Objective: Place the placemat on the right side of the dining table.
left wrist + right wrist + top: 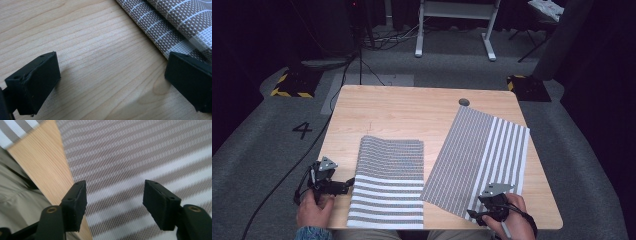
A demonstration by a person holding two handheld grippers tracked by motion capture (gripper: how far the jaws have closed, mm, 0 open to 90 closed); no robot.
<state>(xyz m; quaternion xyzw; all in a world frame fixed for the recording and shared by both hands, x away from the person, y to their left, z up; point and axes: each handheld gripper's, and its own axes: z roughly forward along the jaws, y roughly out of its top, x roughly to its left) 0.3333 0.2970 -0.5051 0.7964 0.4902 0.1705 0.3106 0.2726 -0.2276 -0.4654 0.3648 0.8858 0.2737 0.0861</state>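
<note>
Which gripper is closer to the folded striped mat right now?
Left. The left gripper sits at the left edge of the folded striped mat, jaws open. The right gripper hovers over the flat mat's near corner.

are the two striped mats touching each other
Apart. The high view shows a strip of bare wooden table between the folded mat on the left and the flat mat on the right.

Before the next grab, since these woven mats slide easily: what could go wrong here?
The folded mat lies doubled, and the left gripper sits at its edge with open jaws; it might catch just one layer. The flat mat lies askew, its near corner by the table front edge under the open right gripper; a pull could drag it off. The mats nearly touch, so moving one may shift the other.
</note>
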